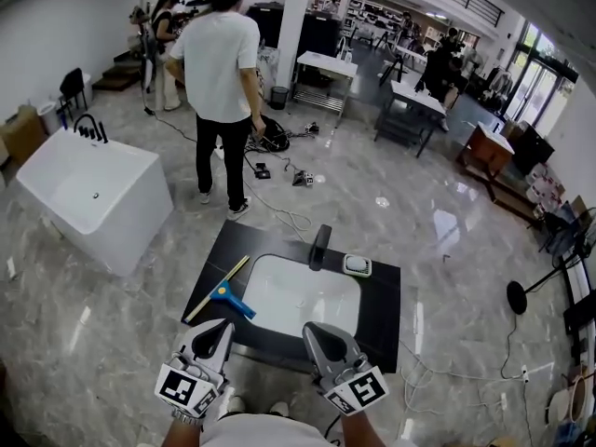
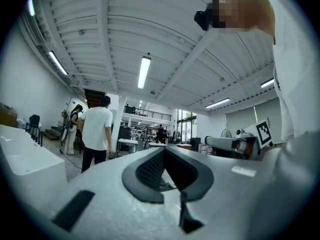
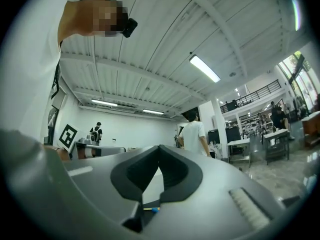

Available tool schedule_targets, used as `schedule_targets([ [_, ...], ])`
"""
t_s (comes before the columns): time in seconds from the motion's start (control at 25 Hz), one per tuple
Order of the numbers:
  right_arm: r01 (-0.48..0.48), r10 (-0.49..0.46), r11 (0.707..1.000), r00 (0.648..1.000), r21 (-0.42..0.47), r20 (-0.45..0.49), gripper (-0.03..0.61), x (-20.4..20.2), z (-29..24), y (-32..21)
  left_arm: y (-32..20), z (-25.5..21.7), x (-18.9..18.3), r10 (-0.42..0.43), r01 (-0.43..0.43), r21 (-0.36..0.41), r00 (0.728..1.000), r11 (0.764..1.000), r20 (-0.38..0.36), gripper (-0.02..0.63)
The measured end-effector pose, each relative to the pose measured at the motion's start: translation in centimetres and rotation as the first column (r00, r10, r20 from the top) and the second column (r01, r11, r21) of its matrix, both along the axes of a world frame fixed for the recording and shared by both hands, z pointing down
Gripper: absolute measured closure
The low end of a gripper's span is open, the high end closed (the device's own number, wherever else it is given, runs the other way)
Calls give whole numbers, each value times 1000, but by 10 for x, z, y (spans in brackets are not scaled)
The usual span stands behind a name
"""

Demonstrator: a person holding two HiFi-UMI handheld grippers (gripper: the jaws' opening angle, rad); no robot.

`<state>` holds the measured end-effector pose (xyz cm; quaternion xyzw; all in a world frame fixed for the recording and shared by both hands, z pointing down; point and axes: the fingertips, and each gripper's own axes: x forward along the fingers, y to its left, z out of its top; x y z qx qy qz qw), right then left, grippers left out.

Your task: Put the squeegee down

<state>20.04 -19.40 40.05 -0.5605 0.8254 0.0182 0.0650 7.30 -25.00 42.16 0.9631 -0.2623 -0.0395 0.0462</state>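
Squeegee (image 1: 223, 293) along black counter's (image 1: 382, 305) left edge, beside sink (image 1: 303, 298)

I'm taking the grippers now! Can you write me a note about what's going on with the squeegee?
Left gripper: shut, nothing between its jaws, held in front of the person's body.
Right gripper: shut, also empty, beside the left one.
Blue-handled squeegee with a pale blade: lies flat on the black countertop, just left of the white sink basin, apart from both grippers.
Done: the squeegee is set down and let go.
Left: nothing that shows for this job.
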Motion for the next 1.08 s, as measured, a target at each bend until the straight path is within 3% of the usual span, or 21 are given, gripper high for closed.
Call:
schedule_targets([
  [1.08,-15,15,1000,1000,15,-21,566,10,-1,8,8,2,11,9,-9,8,1000,1000,15,611],
])
